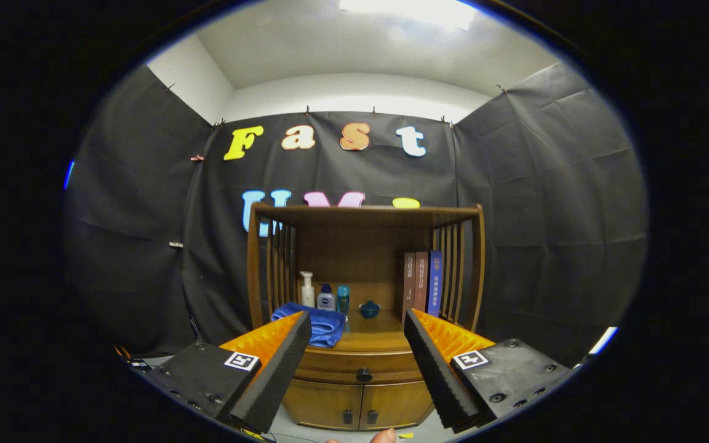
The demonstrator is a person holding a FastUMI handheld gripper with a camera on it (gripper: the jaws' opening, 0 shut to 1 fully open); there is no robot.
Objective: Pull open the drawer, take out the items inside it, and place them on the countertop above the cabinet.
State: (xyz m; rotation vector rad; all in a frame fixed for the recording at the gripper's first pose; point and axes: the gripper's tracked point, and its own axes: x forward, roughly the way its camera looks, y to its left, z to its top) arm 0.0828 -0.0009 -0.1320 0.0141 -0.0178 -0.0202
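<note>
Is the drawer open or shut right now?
Shut. The drawer front sits flush with the cabinet, its knob untouched. The gripper is open, fingers spread well short of it.

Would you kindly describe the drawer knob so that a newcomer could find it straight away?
Start at the wooden cabinet against the booth wall, beyond the open gripper. Below its countertop runs the closed drawer. The drawer knob is the single dark round knob at its centre, above the two small door handles.

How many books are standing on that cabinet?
3, upright side by side at the right end of the countertop, against the slatted side: a brown book, a reddish book and a blue book. None seems hidden. The open tongs are short of the cabinet.
</note>
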